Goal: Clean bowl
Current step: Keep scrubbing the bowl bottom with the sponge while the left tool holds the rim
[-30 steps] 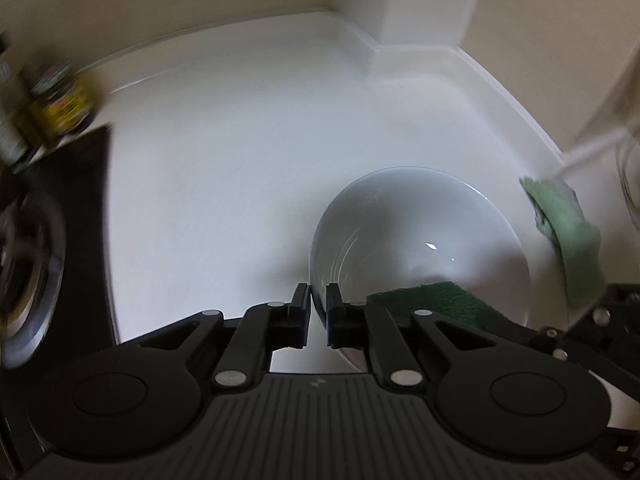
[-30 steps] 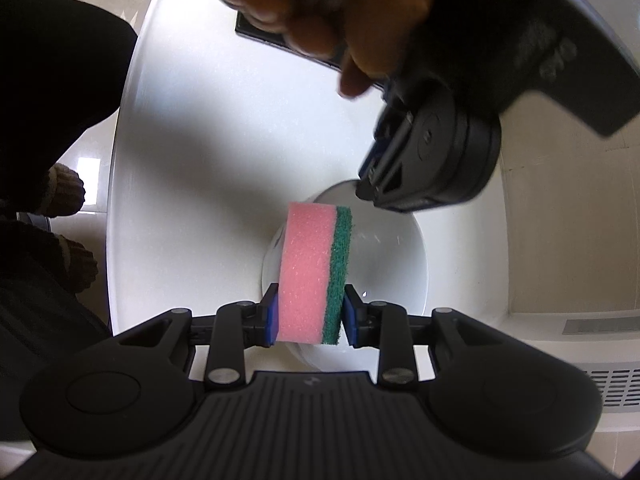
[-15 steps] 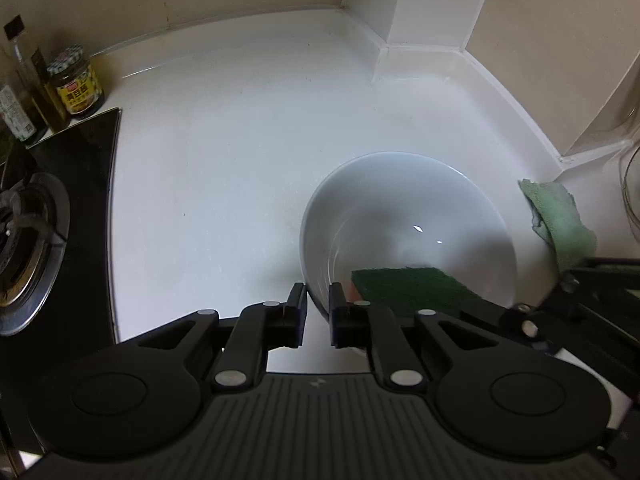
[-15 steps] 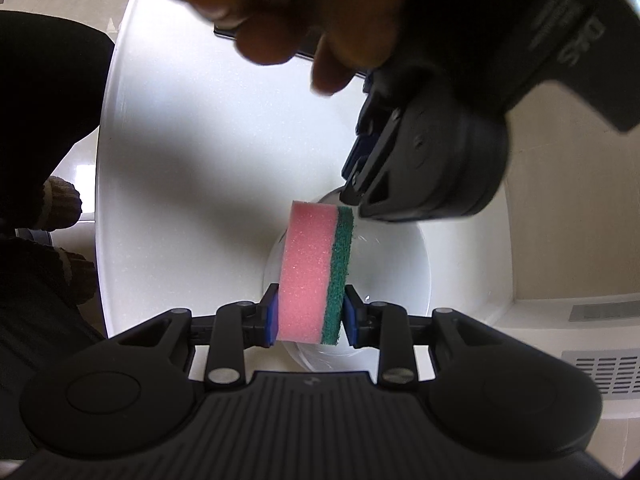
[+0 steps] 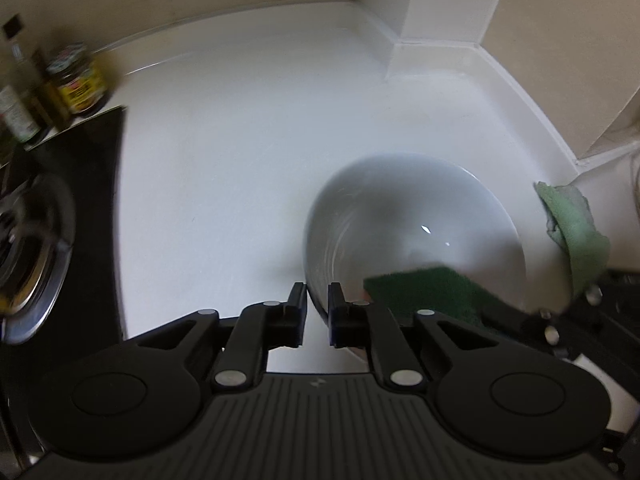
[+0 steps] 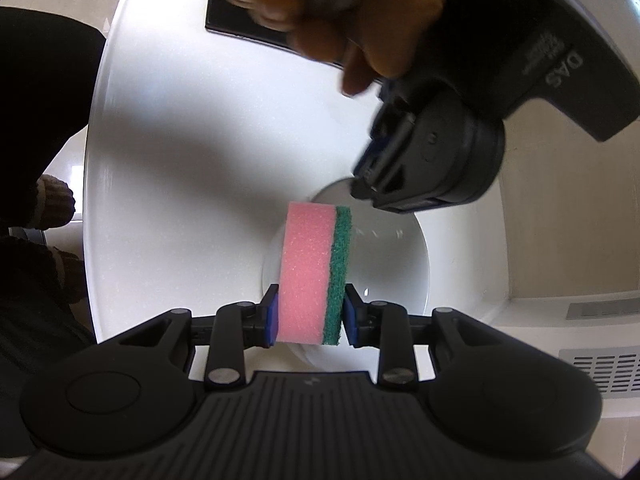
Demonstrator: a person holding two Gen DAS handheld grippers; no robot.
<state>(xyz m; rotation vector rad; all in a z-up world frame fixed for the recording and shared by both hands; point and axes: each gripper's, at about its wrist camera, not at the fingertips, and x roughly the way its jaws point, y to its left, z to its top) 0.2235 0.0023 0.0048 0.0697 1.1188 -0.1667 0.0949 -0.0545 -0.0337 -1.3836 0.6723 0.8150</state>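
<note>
The white bowl (image 5: 416, 236) sat on the white counter (image 5: 224, 168), near a corner of the wall, with a green cloth (image 5: 576, 232) lying just beside it. The left hand-held gripper (image 5: 316, 312) had its two fingers pinched on the near rim of the bowl, one finger outside and one inside, so the bowl was held still. The right hand-held gripper (image 6: 308, 314) was clamped on a sponge (image 6: 316, 272), pink on one side and green on the other, and the sponge poked down into the bowl. I think the bowl was hard and smooth and a bit heavy, and it could chip or break if it got knocked or dropped. It looked shiny inside, so it might be slippery, and more so when wet. The rim seemed the best place to hold it, because the wall there was thin enough to fit between the fingers. The sponge looked soft and light and squashed a little in the grip. The green side looked rough, good for scrubbing. Some jars (image 5: 76, 80) stood far off by the stove (image 5: 36, 240).
</note>
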